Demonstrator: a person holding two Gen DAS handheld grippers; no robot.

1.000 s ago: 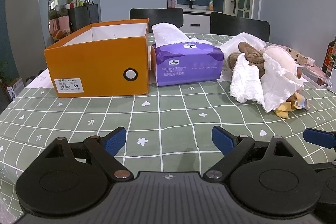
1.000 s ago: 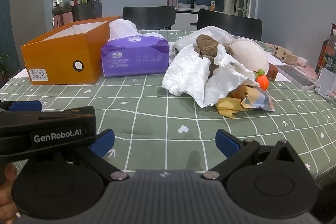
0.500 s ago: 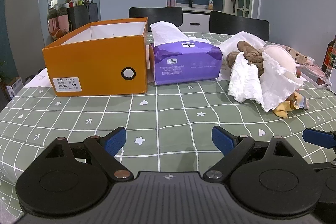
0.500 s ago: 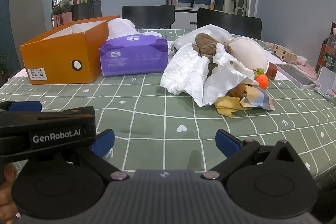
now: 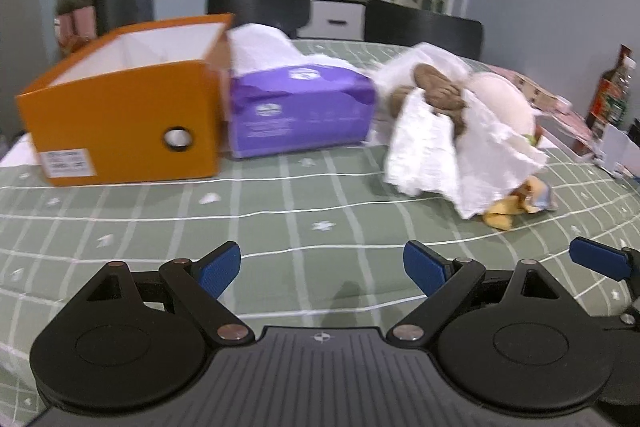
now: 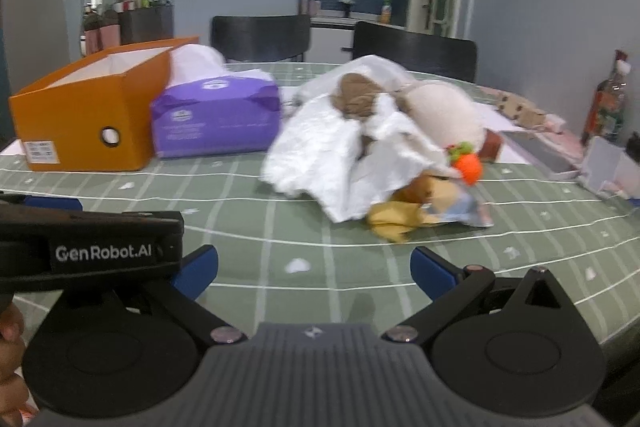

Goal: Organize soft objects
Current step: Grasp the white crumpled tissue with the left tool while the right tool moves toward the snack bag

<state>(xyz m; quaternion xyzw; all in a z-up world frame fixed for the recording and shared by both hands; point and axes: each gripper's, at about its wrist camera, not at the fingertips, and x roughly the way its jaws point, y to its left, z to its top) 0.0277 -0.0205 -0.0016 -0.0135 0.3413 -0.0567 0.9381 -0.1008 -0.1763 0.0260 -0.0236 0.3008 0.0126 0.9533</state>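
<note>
Soft pile [image 6: 360,147]: only the right wrist view shows its orange toy [image 6: 469,167].

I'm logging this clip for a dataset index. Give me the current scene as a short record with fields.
surface: table with green grid cloth
container: orange box, open top, inside not visible
beside it: purple tissue pack, right of the box
soft pile: white cloth draped over a brown plush and a cream plush, with an orange carrot toy and a yellow fabric piece
left gripper: open, holding nothing, over the table
right gripper: open, holding nothing, facing the pile
</note>
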